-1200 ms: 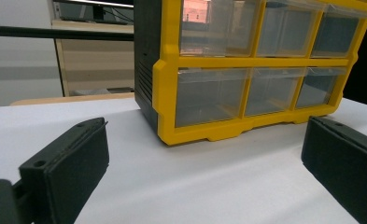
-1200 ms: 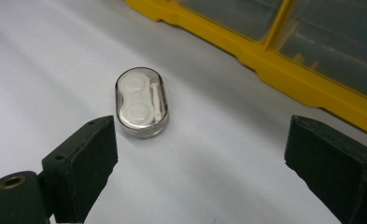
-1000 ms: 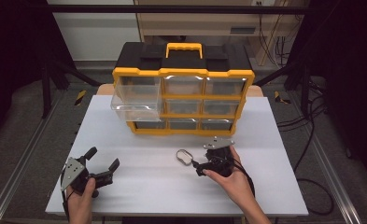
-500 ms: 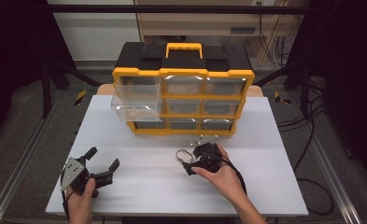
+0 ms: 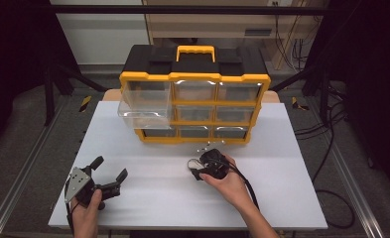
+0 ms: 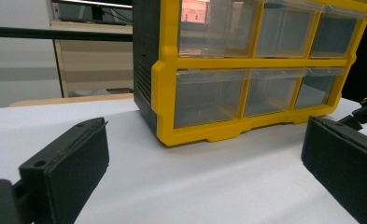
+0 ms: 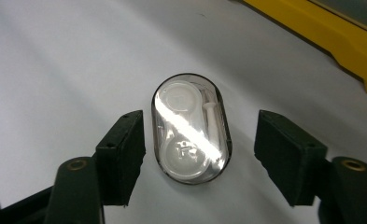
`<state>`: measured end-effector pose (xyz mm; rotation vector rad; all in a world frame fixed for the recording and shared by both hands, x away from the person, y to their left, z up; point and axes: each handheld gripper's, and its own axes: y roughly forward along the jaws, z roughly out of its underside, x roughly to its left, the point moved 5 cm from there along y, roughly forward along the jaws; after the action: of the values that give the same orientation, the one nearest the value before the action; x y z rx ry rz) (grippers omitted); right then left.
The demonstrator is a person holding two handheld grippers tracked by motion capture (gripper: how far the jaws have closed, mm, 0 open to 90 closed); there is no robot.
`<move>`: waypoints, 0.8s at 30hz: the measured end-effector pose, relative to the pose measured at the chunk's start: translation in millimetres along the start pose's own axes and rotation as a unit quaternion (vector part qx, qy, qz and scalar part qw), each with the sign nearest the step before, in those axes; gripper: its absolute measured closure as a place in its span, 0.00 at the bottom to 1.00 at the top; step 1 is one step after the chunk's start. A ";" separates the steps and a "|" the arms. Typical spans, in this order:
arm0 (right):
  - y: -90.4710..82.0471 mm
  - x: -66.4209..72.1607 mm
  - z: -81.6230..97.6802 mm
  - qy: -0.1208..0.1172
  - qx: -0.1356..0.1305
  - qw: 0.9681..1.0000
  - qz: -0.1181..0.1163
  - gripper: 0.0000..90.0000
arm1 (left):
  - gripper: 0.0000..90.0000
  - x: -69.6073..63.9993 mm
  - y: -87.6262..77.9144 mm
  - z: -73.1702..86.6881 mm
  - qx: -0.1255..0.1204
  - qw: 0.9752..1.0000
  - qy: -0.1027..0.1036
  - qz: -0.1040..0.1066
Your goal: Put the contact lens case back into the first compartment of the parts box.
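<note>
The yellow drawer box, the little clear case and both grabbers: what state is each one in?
Organizer cabinet: upright, one left drawer pulled out, the rest pushed in.
Clear oval case: closed, lying flat on the table.
Right gripper: jaws just closing around the case, not yet pressing.
Left gripper: open, holding nothing.

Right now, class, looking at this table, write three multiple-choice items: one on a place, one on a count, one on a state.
1. Where does the clear oval case lie?
A. between the right gripper's jaws
B. inside a drawer
C. on top of the organizer

2. How many drawers does the yellow drawer organizer show?
A. four
B. six
C. nine

3. How is the top-left drawer?
A. pulled out
B. pushed in
C. removed

Answers: 1 A, the jaws flank the case with gaps; 2 C, three rows of three; 3 A, it juts forward of the frame.
</note>
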<state>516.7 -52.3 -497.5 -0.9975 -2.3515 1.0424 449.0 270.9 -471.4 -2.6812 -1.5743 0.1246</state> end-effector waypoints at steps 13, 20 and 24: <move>11.8 3.6 -1.5 -0.018 0.001 1.000 -0.003 0.52 | 0.01 -2.0 1.8 1.0 0.002 1.000 0.001 0.003; 16.6 4.6 0.3 -0.034 0.007 0.999 0.002 0.53 | 0.01 -3.2 2.4 1.4 0.005 1.000 0.003 0.005; 16.9 4.6 0.5 -0.038 0.006 0.999 0.005 0.54 | 0.01 -3.3 2.9 1.7 0.005 1.000 0.003 0.006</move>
<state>520.9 -41.2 -510.3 -0.9820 -2.4002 1.1136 449.7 266.6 -473.0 -2.6803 -1.5532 0.1251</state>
